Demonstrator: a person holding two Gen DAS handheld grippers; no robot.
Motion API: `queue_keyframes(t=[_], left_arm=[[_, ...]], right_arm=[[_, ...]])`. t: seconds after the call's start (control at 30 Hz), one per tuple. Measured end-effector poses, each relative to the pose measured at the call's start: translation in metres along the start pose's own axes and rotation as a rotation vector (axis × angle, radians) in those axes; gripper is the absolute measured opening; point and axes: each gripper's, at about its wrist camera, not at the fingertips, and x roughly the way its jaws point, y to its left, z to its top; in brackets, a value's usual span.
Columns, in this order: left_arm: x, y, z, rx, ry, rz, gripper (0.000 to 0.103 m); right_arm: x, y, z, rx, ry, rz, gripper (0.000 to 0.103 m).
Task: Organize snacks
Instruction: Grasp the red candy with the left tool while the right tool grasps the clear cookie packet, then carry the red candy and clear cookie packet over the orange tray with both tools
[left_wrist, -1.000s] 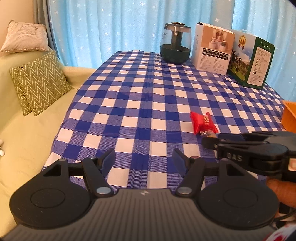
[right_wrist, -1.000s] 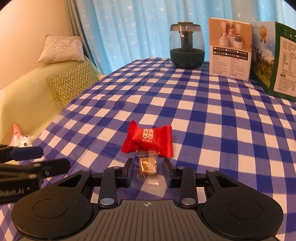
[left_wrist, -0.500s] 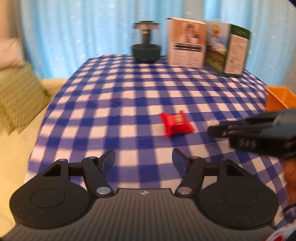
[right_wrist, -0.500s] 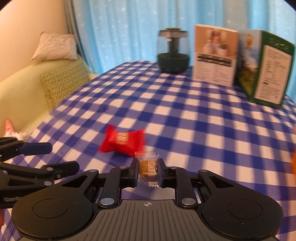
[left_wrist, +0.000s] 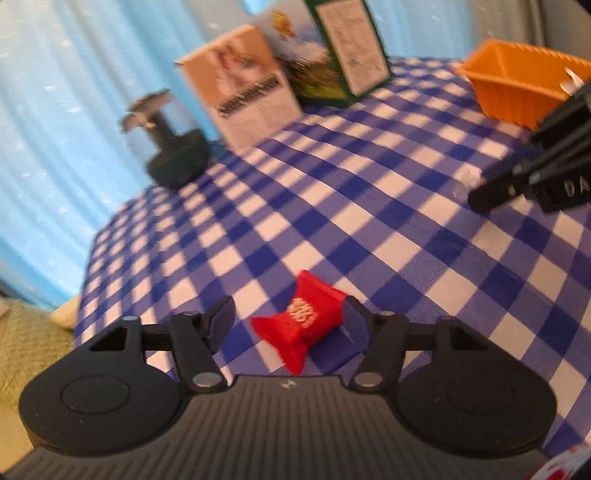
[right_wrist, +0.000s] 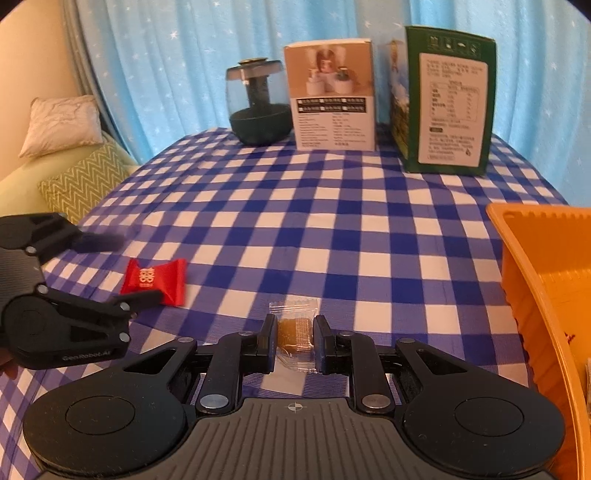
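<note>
While the right claw (right_wrist: 294, 341) pinches a clear-wrapped brown candy (right_wrist: 293, 331), the left claw (left_wrist: 289, 319) is closing around a crinkly red packet (left_wrist: 301, 320), pads not yet pressing, on the checked tabletop (right_wrist: 332, 229).

Two matte black grippers, left gripper (left_wrist: 289, 320) and right gripper (right_wrist: 294, 337), with ribbed grey bases, silver pivot screws and white lettering.

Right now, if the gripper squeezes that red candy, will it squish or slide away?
The red candy looks puffy, so its wrapper probably crumples. It seems light and may skid on the cloth. It lies flat, so it likely won't roll as the left gripper closes.
</note>
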Motion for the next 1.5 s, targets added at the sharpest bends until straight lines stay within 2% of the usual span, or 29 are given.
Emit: queue_keyframes(t=[0.1,0.2,0.4,0.43,0.53,0.8,1.2,1.5], left_arm=[[0.009,0.000,0.002,0.040,0.031,-0.043,0.056],[0.013,0.000,0.004,0.065,0.061,-0.074,0.046],[0.018,0.007,0.011,-0.005,0.117,-0.141,0.034],[0.018,0.007,0.011,-0.027,0.123,-0.151,0.025],[0.013,0.008,0.009,-0.132,0.123,-0.183,0.024],[-0.022,-0.005,-0.008,-0.403,0.098,-0.170,0.019],[-0.103,-0.049,-0.024,-0.606,0.076,-0.134,0.018],[-0.160,-0.078,-0.021,-0.696,0.060,-0.116,0.018]], right_arm=[[0.000,-0.008,0.001,0.025,-0.001,-0.001,0.021],[0.000,-0.012,0.002,0.044,0.002,0.000,0.021],[-0.001,-0.014,0.000,0.052,0.005,0.005,0.021],[-0.002,-0.014,0.000,0.054,0.004,0.005,0.021],[-0.005,-0.014,0.000,0.064,-0.002,0.005,0.021],[-0.027,-0.011,-0.011,0.076,-0.003,0.020,0.021],[-0.096,-0.003,-0.056,0.143,-0.028,0.032,0.021],[-0.154,-0.004,-0.079,0.196,-0.053,0.035,0.021]])
